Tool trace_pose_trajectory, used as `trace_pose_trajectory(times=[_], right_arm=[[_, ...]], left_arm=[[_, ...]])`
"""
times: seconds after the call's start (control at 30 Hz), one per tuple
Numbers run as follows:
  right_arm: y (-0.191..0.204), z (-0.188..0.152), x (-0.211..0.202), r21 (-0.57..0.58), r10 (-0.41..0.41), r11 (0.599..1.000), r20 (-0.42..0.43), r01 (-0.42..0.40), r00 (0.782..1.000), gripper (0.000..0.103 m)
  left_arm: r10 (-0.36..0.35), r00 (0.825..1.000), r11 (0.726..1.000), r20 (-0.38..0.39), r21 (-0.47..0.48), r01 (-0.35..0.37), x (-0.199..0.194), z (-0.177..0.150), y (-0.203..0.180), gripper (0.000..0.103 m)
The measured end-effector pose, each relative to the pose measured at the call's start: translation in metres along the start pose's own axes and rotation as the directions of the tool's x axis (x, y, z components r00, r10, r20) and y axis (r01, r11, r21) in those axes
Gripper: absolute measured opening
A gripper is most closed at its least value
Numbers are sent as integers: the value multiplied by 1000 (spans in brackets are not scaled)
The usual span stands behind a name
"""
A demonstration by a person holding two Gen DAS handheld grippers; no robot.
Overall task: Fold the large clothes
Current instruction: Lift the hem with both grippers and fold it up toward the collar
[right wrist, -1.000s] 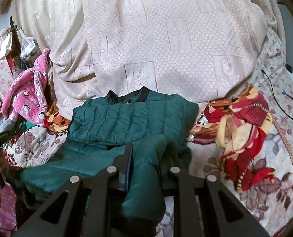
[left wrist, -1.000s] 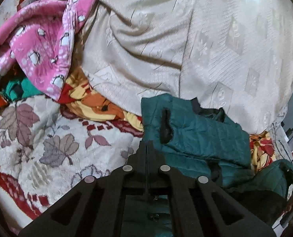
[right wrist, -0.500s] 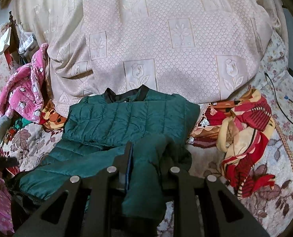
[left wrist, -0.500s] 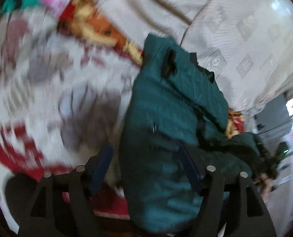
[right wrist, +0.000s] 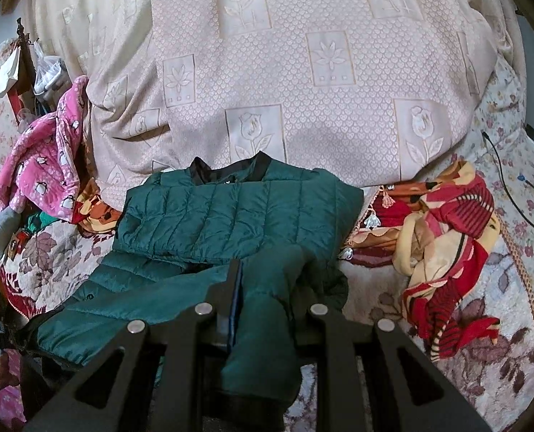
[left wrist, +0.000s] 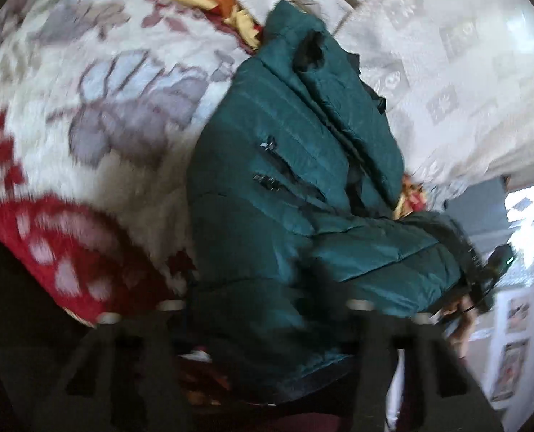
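Observation:
A dark green quilted jacket [right wrist: 231, 216] with a black collar lies on the flowered bed cover, its upper half folded flat. My right gripper [right wrist: 267, 288] is shut on the jacket's right sleeve, which hangs over the jaws. In the left wrist view the jacket [left wrist: 285, 187] fills the centre, blurred. My left gripper [left wrist: 267, 309] is open, its jaws wide apart on either side of the jacket's lower left edge. Its fingertips are hidden behind the fabric.
A large cream patterned blanket [right wrist: 303, 72] is heaped behind the jacket. A pink penguin garment [right wrist: 47, 158] lies at the left. A red and yellow cloth [right wrist: 447, 237] lies at the right. A black cable [right wrist: 512, 194] runs along the far right.
My left gripper has opened and let go of the jacket's left edge, and its view has swung down and left. My right gripper stays shut on the sleeve and has barely moved.

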State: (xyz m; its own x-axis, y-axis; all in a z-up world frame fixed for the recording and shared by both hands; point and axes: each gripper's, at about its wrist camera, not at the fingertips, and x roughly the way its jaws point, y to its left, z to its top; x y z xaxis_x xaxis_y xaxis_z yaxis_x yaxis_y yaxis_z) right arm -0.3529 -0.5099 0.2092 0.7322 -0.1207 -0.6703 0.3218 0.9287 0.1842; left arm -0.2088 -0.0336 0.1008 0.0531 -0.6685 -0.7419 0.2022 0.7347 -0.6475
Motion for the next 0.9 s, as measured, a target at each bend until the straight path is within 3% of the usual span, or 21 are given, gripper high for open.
trace_pose_trajectory(times=[0.03,0.1,0.2,0.4,0.7,0.9], right_arm=[[1,1,0,0,0,1000,-1,0,1000,19],[1,1,0,-7,-1,1000,-3,1,1000,19],[-2,5,4,-5,-13,1000,-4,13,1000,19],[-16,26,18,26,-55,998,10,54,998,19],[-47,74,66,107,-111,988,15,109,994,19],[-64,95,116,145,-137,980,-26,140,990,19]], left_arm=[[12,1000,1000,14,24,-13,-2,2,-4,11],[39,997,996,73,81,-45,-11,10,-20,7],[37,984,990,177,124,-60,-28,31,-42,5],[-5,953,991,302,126,-35,-39,90,-72,6],[58,913,995,404,46,-83,8,192,-99,5],[123,900,990,417,14,-141,51,234,-102,5]])
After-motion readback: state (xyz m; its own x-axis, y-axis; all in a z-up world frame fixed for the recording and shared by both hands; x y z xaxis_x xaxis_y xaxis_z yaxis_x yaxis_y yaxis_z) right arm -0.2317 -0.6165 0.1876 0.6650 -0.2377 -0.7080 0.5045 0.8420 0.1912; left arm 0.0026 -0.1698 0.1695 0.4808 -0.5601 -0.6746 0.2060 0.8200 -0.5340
